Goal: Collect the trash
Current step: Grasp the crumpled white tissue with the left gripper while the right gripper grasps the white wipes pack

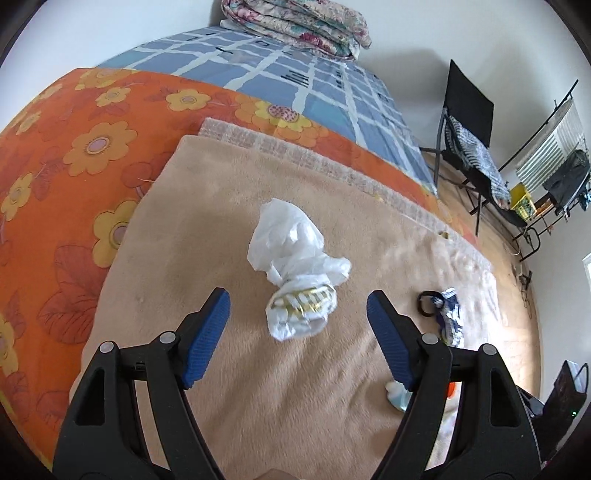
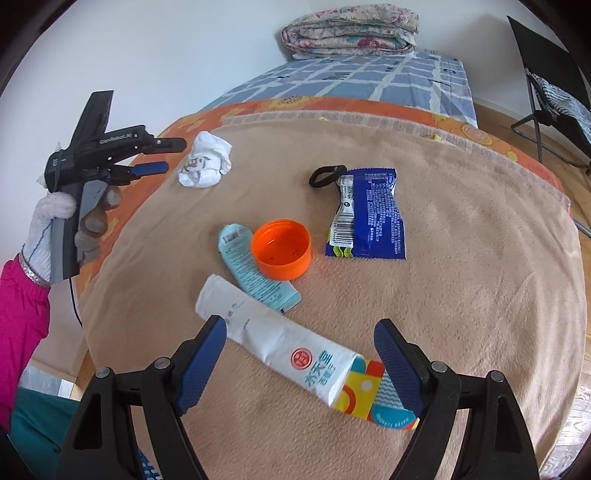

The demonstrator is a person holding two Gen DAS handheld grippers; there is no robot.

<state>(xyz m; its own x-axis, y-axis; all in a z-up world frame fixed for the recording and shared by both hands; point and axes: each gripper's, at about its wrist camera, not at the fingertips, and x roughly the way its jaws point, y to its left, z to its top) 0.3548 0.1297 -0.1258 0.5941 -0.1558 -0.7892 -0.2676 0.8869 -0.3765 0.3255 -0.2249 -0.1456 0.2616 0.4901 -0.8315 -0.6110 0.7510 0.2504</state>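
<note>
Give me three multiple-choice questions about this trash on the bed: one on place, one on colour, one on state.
1. What touches the round plastic cap?
A. pale blue tube
B. crumpled white plastic bag
C. folded floral quilt

2. The cap's colour?
A. green
B. orange
C. black

3. The right gripper is:
A. open over the long white packet
B. shut on the packet
C. holding the cap

Answers: 1 A, the tube lies against it. 2 B, bright orange. 3 A, the pads stand apart from the packet.
</note>
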